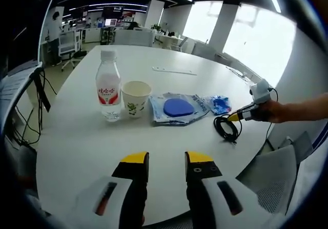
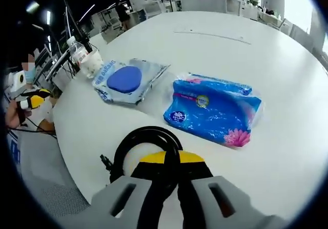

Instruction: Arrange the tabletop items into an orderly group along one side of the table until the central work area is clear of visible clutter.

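The step in hand looks like the placing of the cable point(image 2: 146, 149) at the end of the row: the right gripper point(image 2: 171, 160) has its jaws clamped on the black coil, which rests on the table point(image 2: 246, 49) just beside the blue tissue pack point(image 2: 212, 111). In the left gripper view the same coil point(image 1: 227, 125) lies near the table's edge, with the right gripper point(image 1: 241, 115) on it and a hand behind. The left gripper point(image 1: 167, 160) hovers over bare tabletop, its jaws apart and holding nothing. The row is already lined up — bottle point(image 1: 108, 88), paper cup point(image 1: 135, 99), wipes packet point(image 1: 177, 108), tissue pack point(image 1: 219, 104) — so the task seems nearly done. The next move, as I judge it, calls for letting go of the cable without its loops springing open, then drawing back clear of the soft pack. The bottle is clear ribbed plastic with a white cap; the cup is paper with a leaf print; the wipes packet is flat crinkly film with a round blue lid; the tissue pack is glossy and pillowy — the cable rubbery and loosely coiled.
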Demonstrator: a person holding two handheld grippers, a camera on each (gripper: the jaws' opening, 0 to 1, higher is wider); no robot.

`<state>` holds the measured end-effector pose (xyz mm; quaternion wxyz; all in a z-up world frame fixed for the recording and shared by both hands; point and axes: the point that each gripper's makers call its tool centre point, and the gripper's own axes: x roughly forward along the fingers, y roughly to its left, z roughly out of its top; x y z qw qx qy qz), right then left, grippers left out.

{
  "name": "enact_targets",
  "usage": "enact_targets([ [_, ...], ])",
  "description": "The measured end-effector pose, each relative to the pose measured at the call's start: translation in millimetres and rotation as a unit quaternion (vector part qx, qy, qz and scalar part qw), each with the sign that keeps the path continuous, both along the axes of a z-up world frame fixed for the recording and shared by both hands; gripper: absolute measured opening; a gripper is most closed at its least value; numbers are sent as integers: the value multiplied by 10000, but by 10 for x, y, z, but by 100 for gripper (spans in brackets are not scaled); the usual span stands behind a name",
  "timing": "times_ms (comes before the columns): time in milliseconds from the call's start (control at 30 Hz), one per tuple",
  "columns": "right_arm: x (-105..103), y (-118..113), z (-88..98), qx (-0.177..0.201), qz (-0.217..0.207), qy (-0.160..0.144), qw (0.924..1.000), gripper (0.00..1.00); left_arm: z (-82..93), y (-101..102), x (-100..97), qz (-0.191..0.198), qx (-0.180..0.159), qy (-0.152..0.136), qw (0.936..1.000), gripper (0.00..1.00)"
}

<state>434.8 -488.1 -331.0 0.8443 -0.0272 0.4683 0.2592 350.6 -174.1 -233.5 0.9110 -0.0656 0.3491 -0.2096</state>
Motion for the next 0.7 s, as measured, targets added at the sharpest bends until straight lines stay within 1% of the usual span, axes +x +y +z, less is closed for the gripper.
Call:
enact_targets([
  [333, 49, 212, 48, 78, 18, -33, 10000, 3, -4, 29, 19, 9, -3, -12, 10000, 27],
  [533, 65, 225, 42, -22, 163, -45, 9999, 3, 11, 66, 23, 41, 6, -29, 10000, 26],
  [600, 72, 215, 53, -22, 170, -56, 9998, 5, 16, 76, 35, 51, -3, -38, 10000, 27],
  [700, 84, 223, 110, 107, 128, -86, 9998, 9, 22, 76, 45, 41, 17, -47, 10000, 26],
])
